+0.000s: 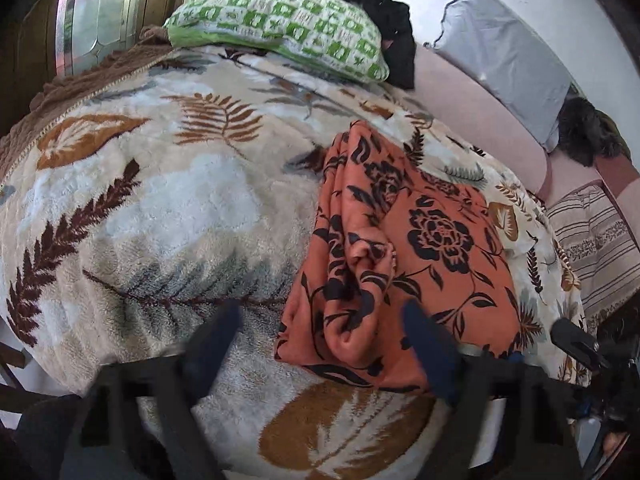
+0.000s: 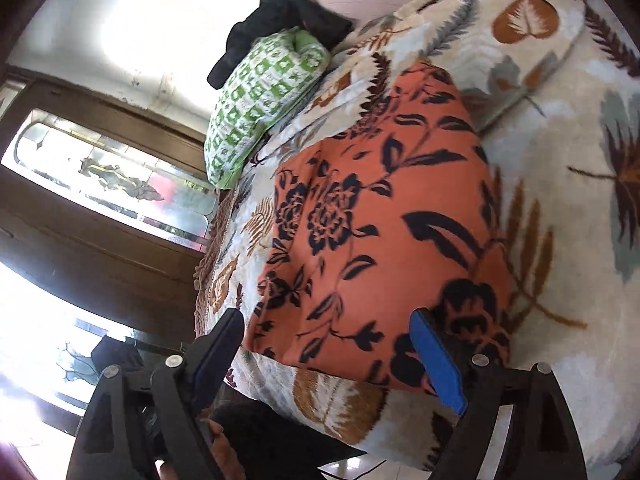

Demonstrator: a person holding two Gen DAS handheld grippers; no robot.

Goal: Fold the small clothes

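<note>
An orange cloth with black flowers (image 1: pixel 404 248) lies on the leaf-patterned blanket (image 1: pixel 160 208), flat on its right half and bunched in folds along its left edge. My left gripper (image 1: pixel 324 320) is open and empty, just above the cloth's near left corner. In the right wrist view the same cloth (image 2: pixel 376 224) lies smooth on the blanket (image 2: pixel 560 240). My right gripper (image 2: pixel 328 336) is open and empty over the cloth's near edge. The right gripper's tip (image 1: pixel 572 340) shows at the right edge of the left wrist view.
A green-and-white pillow (image 1: pixel 288 28) with a black garment (image 1: pixel 376 4) on it lies at the far end. A grey pillow (image 1: pixel 504 52) and a striped cushion (image 1: pixel 596 248) sit on the pink sofa (image 1: pixel 480 120) to the right. A wooden door with glass panes (image 2: pixel 100 184) stands beyond the bed.
</note>
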